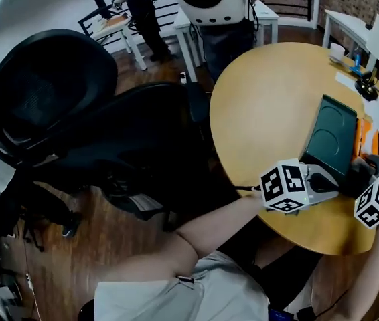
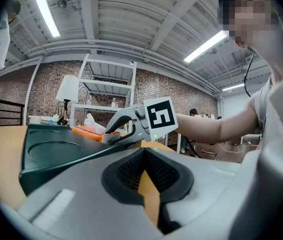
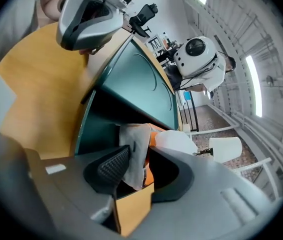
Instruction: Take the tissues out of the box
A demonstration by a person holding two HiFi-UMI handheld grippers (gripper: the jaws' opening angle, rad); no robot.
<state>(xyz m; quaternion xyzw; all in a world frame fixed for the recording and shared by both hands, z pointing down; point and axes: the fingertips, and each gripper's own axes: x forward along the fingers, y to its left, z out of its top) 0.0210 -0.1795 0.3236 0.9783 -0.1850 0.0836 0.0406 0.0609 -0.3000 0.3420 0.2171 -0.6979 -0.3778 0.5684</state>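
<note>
A dark green box (image 1: 330, 136) with an oval stamped in its lid lies on the round wooden table (image 1: 263, 105). An orange pack (image 1: 365, 138) shows at the box's right side. In the right gripper view, a white tissue (image 3: 134, 151) sticks out from under the green lid (image 3: 136, 79). My right gripper (image 3: 137, 166) is shut on that tissue and also shows in the left gripper view (image 2: 107, 136). My left gripper (image 2: 145, 179) is shut with nothing in it. Its tip (image 1: 325, 182) sits at the box's near edge.
Two black office chairs (image 1: 55, 92) stand left of the table. Papers (image 1: 377, 112), a white cup (image 1: 337, 51) and small items lie at the table's far right. A person (image 1: 142, 12) stands at desks behind. Metal shelving (image 2: 109, 104) lines the brick wall.
</note>
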